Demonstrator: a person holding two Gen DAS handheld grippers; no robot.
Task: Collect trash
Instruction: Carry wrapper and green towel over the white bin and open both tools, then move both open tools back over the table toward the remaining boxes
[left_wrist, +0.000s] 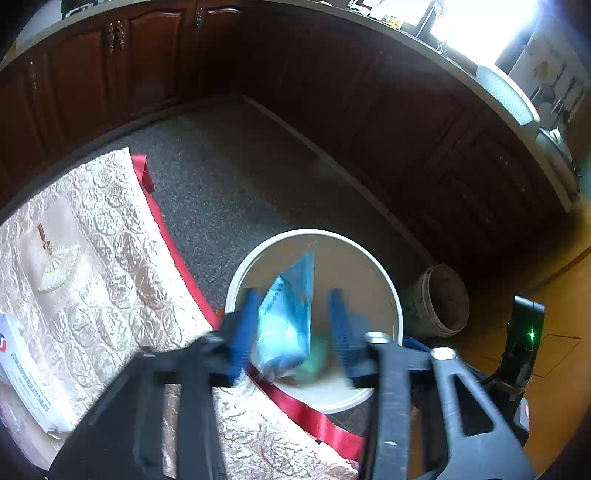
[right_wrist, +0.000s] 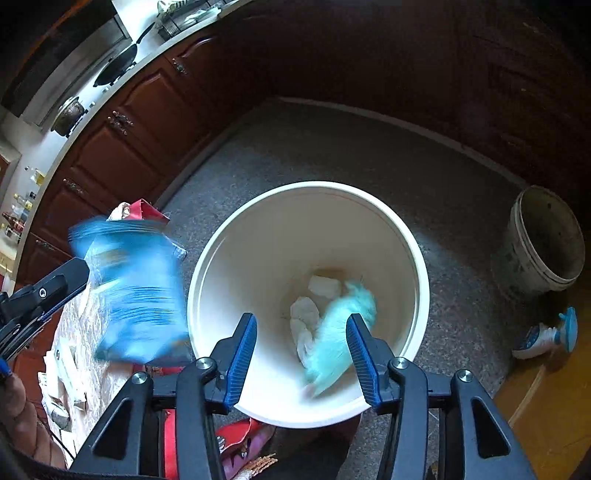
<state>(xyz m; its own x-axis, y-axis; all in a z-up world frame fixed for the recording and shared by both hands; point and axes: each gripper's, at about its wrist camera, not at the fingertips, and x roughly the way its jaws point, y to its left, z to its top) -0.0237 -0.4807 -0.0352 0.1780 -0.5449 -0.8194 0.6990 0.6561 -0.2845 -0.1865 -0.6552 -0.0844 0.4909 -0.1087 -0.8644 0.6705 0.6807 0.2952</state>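
A white bucket (right_wrist: 221, 266) stands on the grey floor beside the table; it also shows in the left wrist view (left_wrist: 384, 280). My left gripper (left_wrist: 295, 325) is open, with a blurred blue plastic bag (left_wrist: 286, 317) between its fingers, just above the bucket's rim; whether it touches a finger I cannot tell. The bag shows in the right wrist view (right_wrist: 136, 291) at the bucket's left edge. My right gripper (right_wrist: 301, 354) is open and empty over the bucket. A blurred turquoise scrap (right_wrist: 338, 332) is inside the bucket, with white crumpled paper (right_wrist: 306, 321).
A table with a cream patterned cloth (left_wrist: 92, 266) and red trim lies left of the bucket, with a white packet (left_wrist: 26, 376) on it. A dirty old bucket (right_wrist: 543, 240) and a spray bottle (right_wrist: 546, 334) stand to the right. Dark wooden cabinets (left_wrist: 147, 66) ring the floor.
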